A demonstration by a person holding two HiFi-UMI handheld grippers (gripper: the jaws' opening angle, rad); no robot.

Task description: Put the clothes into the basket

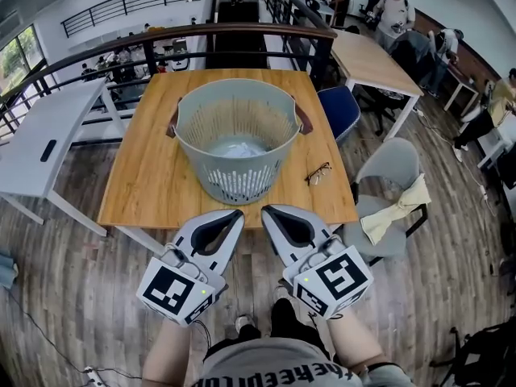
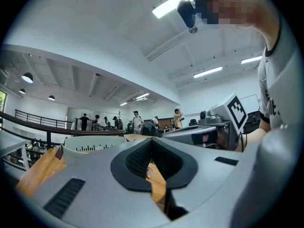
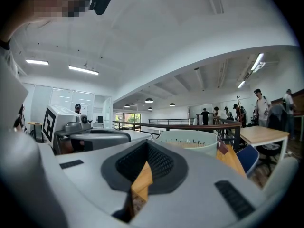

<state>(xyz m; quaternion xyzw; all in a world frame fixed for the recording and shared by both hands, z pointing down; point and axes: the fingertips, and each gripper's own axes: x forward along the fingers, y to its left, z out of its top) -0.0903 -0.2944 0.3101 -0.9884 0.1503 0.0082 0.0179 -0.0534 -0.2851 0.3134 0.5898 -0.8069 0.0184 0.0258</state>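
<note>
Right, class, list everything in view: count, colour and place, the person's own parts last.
table: one, light wood, centre.
basket: one, pale grey with brown handles, on the table.
cloth: one, whitish, in the basket's bottom.
glasses: one pair, dark-framed, on the table right of the basket.
blue chair: one, blue, by the table's far right corner.
grey chair: one, grey, right of the table.
yellow cloth: one, pale yellow, on the grey chair.
white desk: one, white, left of the table.
people: several, mixed clothing, background.
left gripper: one, grey, shut, empty, before the table.
right gripper: one, grey, shut, empty, beside the left gripper.
</note>
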